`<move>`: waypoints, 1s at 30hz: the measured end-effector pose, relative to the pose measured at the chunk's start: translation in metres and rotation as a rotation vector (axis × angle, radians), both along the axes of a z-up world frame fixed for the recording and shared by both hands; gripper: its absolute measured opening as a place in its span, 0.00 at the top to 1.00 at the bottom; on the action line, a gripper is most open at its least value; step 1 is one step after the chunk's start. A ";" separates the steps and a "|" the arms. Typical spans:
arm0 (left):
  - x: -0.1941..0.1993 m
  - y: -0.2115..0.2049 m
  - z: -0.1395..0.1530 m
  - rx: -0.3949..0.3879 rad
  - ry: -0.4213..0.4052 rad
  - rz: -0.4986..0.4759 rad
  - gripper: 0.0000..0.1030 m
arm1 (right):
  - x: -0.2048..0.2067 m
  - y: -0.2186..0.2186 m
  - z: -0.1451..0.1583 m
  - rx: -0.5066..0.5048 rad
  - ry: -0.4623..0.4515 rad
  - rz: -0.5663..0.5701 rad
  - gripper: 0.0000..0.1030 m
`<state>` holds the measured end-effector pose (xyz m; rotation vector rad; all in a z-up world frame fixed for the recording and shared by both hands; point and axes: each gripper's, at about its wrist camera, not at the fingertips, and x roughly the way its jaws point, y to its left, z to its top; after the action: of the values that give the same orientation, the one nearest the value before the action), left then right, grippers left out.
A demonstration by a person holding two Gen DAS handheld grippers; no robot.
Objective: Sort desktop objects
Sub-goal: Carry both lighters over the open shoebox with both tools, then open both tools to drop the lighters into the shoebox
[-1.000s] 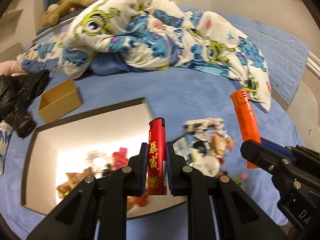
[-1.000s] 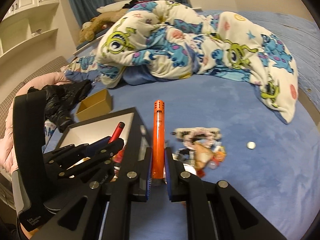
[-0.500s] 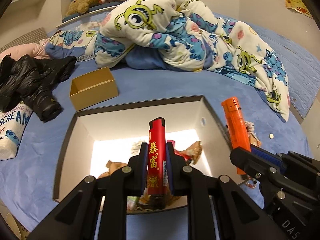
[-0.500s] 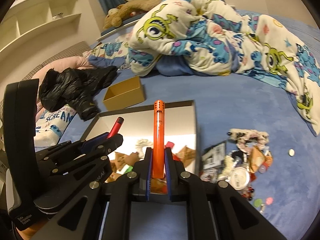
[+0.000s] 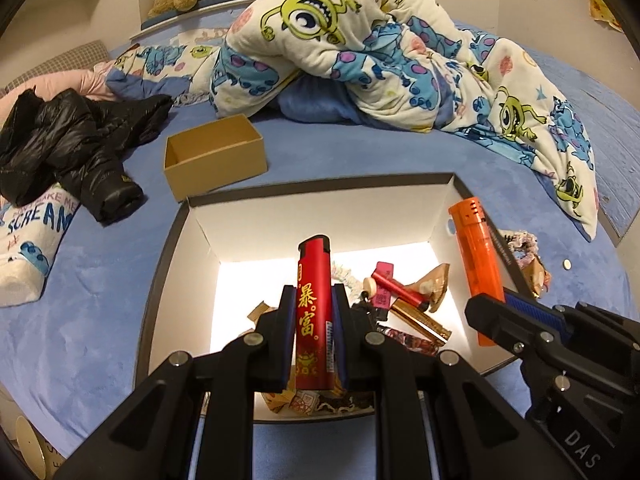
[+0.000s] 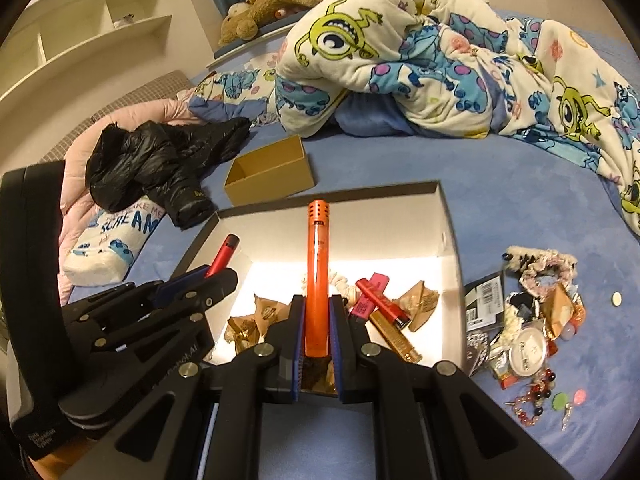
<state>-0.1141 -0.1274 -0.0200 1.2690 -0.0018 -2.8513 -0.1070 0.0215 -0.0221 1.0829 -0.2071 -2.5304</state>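
My left gripper (image 5: 314, 292) is shut on a red lighter (image 5: 314, 316) with gold characters, held upright over the open white box (image 5: 320, 204). My right gripper (image 6: 317, 302) is shut on an orange lighter (image 6: 317, 276), also above the box (image 6: 448, 232). In the left wrist view the orange lighter (image 5: 478, 268) and the right gripper (image 5: 496, 312) stand at the box's right side. In the right wrist view the red lighter (image 6: 224, 254) and the left gripper (image 6: 208, 276) show at the box's left. Inside lie lipsticks (image 6: 380, 302), gold wrappers (image 6: 256, 320) and other small items.
A pile of small items (image 6: 528, 332) lies on the blue bedspread right of the box, with a coin (image 6: 618, 299) farther right. A small brown cardboard box (image 5: 214, 156) stands open behind. A black jacket (image 5: 68, 140) lies at the left, a patterned quilt (image 5: 380, 52) at the back.
Both grippers have moved left from over the pile of small items to above the white box, each still holding its lighter.
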 end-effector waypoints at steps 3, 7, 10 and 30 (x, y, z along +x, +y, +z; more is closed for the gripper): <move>-0.001 -0.002 -0.010 0.009 -0.015 -0.002 0.83 | -0.002 -0.003 -0.005 0.012 -0.008 0.007 0.89; -0.002 0.002 -0.022 0.008 -0.033 -0.012 0.83 | -0.003 -0.001 -0.010 0.021 -0.014 0.002 0.89; -0.003 0.004 -0.027 0.015 -0.041 -0.013 0.83 | -0.004 0.004 -0.012 0.023 -0.018 -0.010 0.89; 0.000 0.009 -0.020 -0.011 0.027 -0.004 0.20 | -0.008 0.011 -0.013 0.035 0.006 -0.039 0.24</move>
<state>-0.1145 -0.1180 -0.0401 1.2299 -0.0190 -2.8677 -0.1150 0.0324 -0.0354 1.0940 -0.1853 -2.5811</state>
